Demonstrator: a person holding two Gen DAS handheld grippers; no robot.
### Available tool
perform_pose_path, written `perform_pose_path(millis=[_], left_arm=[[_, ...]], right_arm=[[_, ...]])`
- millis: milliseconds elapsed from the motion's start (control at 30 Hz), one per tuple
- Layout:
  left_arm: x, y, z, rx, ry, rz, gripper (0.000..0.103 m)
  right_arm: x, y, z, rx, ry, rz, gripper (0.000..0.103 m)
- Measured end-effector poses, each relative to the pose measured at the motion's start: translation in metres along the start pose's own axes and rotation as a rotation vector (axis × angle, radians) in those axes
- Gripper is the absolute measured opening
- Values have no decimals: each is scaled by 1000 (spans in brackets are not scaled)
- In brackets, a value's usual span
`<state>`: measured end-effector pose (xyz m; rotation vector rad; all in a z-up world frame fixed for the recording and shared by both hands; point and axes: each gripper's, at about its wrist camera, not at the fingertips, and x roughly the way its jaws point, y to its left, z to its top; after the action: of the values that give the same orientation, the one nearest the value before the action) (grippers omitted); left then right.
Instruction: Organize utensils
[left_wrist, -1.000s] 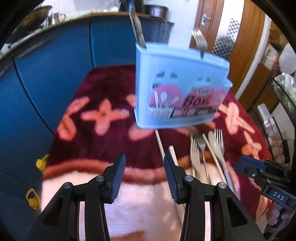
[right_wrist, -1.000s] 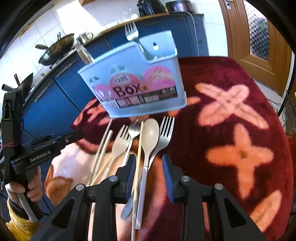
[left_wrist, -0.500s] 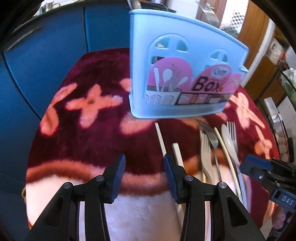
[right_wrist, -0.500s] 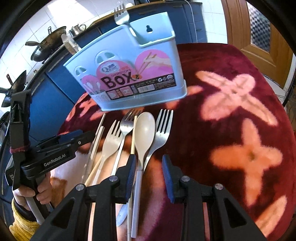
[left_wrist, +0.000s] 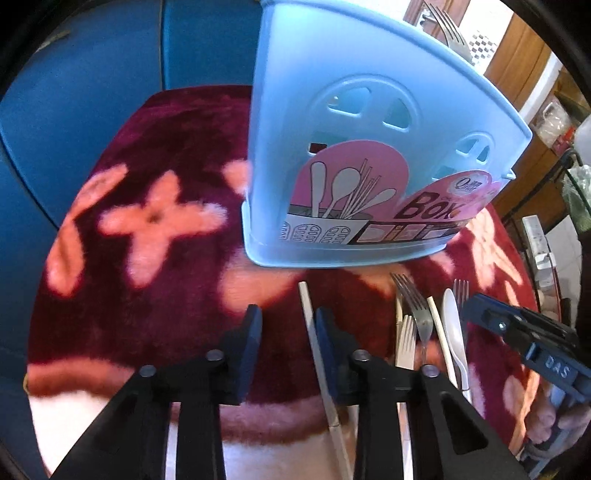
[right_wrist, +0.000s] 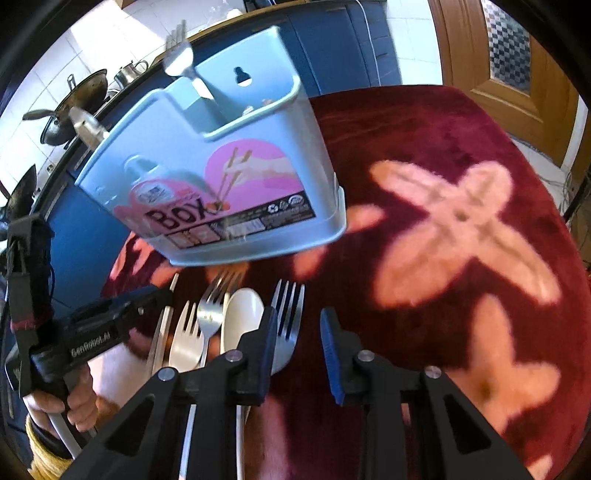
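Observation:
A light blue utensil box (left_wrist: 369, 155) with a pink "Box" label stands on the maroon flowered cloth; it also shows in the right wrist view (right_wrist: 221, 177), holding a fork (right_wrist: 181, 61) and a second metal utensil (right_wrist: 86, 123). In front of it lie several loose utensils: a white chopstick (left_wrist: 314, 332), steel forks (left_wrist: 413, 306), a white spoon (right_wrist: 240, 314) and another fork (right_wrist: 288, 314). My left gripper (left_wrist: 288, 336) is open and empty, low over the cloth just left of the chopstick. My right gripper (right_wrist: 297, 332) is open and empty, just right of the loose fork.
The maroon cloth (right_wrist: 443, 229) with pink flowers covers a round table. Blue cabinets (left_wrist: 92, 74) stand behind it, with pans (right_wrist: 74, 99) on the counter. A wooden door (right_wrist: 517, 55) is at the right. The other gripper shows in each view, right (left_wrist: 535, 347) and left (right_wrist: 74, 339).
Both grippers have moved forward and down toward the box and the loose utensils. The right gripper has shifted to the right of the row and its jaws have opened a little wider.

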<state>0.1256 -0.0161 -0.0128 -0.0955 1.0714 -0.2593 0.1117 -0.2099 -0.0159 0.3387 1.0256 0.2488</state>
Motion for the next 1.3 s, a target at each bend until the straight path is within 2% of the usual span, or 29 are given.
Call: perform_pose_path(millis=[33, 100, 167, 333, 367, 467, 667, 767, 967, 1167, 1300], left_arm=[[1, -1, 1, 4, 0, -1, 25], [2, -3, 2, 11, 2, -14, 14], [4, -5, 3, 8, 11, -38, 7], [0, -2, 1, -24, 4, -70, 6], [-1, -1, 0, -35, 3, -81, 5], [-8, 4, -3, -65, -6, -108, 5], [-38, 7, -11, -74, -89, -123, 4], [-58, 5, -14, -67, -148, -125, 4], [-98, 3, -13, -65, -269, -129, 4], [-137, 2, 0, -62, -398, -118, 4], [-156, 0, 16, -57, -450, -120, 4]], right_arm=[[2, -1, 1, 10, 3, 11, 28], [7, -4, 5, 21, 6, 34, 28], [10, -3, 7, 22, 1, 48, 27], [17, -6, 11, 34, -1, 112, 14], [17, -6, 12, 35, -5, 122, 8], [10, -4, 11, 26, -30, 144, 3], [-27, 13, 7, -42, -165, 110, 3], [-49, 23, 6, -80, -238, 64, 3], [-95, 37, 6, -115, -382, 29, 3], [-127, 45, 19, -124, -473, -1, 3], [-148, 47, 32, -138, -523, -24, 3]])
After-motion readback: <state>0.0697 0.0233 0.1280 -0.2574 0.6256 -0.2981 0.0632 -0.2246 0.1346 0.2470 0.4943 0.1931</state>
